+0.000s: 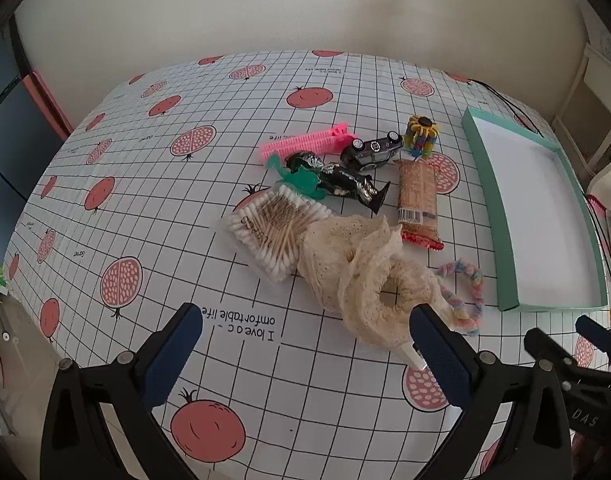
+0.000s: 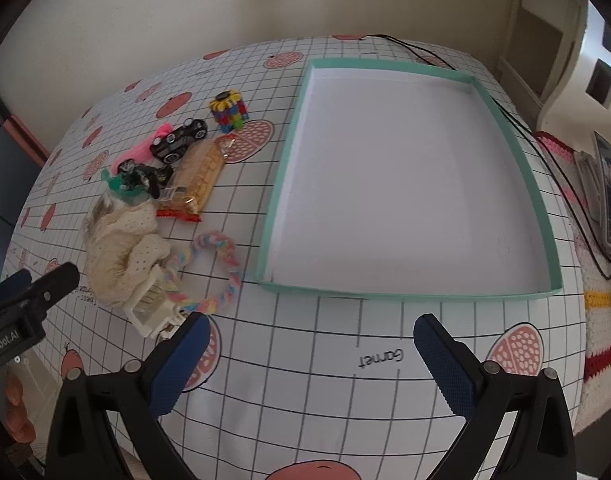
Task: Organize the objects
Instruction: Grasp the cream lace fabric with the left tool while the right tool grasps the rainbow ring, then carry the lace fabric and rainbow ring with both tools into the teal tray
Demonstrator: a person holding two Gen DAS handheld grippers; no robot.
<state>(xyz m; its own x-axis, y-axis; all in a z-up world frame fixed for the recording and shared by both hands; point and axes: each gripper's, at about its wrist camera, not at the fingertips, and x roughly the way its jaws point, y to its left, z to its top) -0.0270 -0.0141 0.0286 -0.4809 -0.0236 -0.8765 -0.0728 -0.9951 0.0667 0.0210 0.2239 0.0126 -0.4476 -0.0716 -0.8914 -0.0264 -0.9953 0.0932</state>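
A heap of small things lies on the pomegranate-print tablecloth: a pink comb [image 1: 305, 142], a black toy car [image 1: 371, 150], a colourful block toy [image 1: 420, 130], a snack bar [image 1: 418, 200], a black figure [image 1: 345, 182], a bag of cotton swabs [image 1: 271, 228], a cream lace cloth [image 1: 361, 276] and a pastel braided ring [image 1: 467, 300]. A white hair clip [image 2: 153, 308] pokes out from under the cloth. To the right stands the teal tray [image 2: 405, 184], with nothing in it. My left gripper [image 1: 305, 314] is open just before the cloth. My right gripper [image 2: 313, 322] is open before the tray's near rim.
A black cable [image 2: 517, 128] runs along the tray's right side. A crocheted mat with flat devices [image 2: 609, 188] lies past the table's right edge. The wall closes off the far side of the table.
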